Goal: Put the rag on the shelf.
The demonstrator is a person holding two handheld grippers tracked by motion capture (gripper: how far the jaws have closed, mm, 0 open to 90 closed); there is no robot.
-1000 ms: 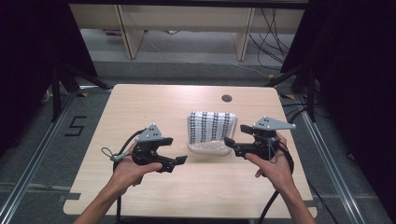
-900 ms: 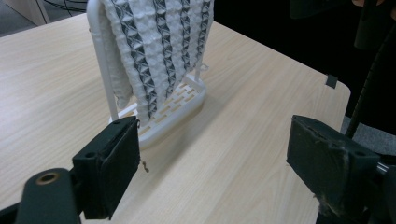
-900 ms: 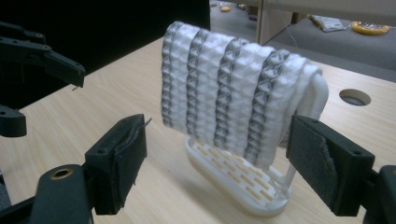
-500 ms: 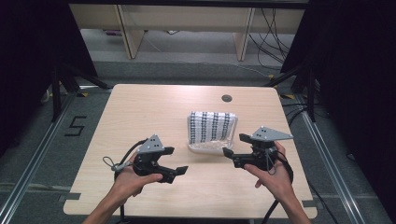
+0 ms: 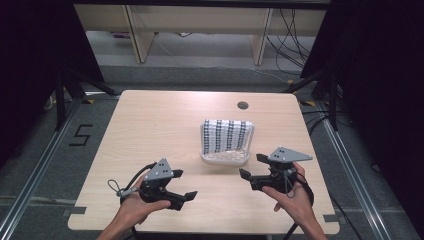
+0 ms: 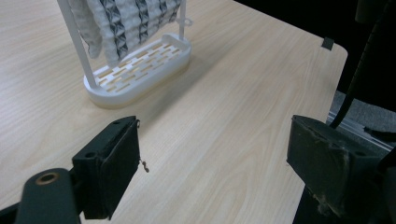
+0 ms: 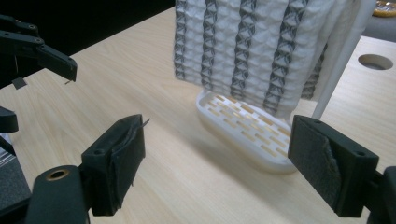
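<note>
Both pairs of jaws are standing wide apart with nothing between them, as each gripper view is showing: bare pads, wood grain in the gap. We are holding the left gripper [image 5: 186,197] at the lower left of the high view and the right gripper [image 5: 250,167] at the lower right, both over the table [image 5: 150,135].

Moving farther up the frame, the white rack [image 5: 226,158] is sitting just right of centre, with the patterned cloth [image 5: 226,135] draped over its top rail and hanging down toward the slotted base. We are judging the cloth and rack to be the work in hand.

Key relation: the rack's long axis is running left to right across the high view. From the right gripper it is lying up and slightly left, near; in the right gripper view the cloth [image 7: 261,51] is looming at upper centre, directly ahead of the open jaws. From the left gripper it is lying up and to the right, well apart; in the left gripper view the rack [image 6: 140,70] is sitting at the upper left, off the jaw line.

We are judging the right hand [image 5: 292,200] the nearer one, better aligned for a reach at the cloth's lower edge.
</note>
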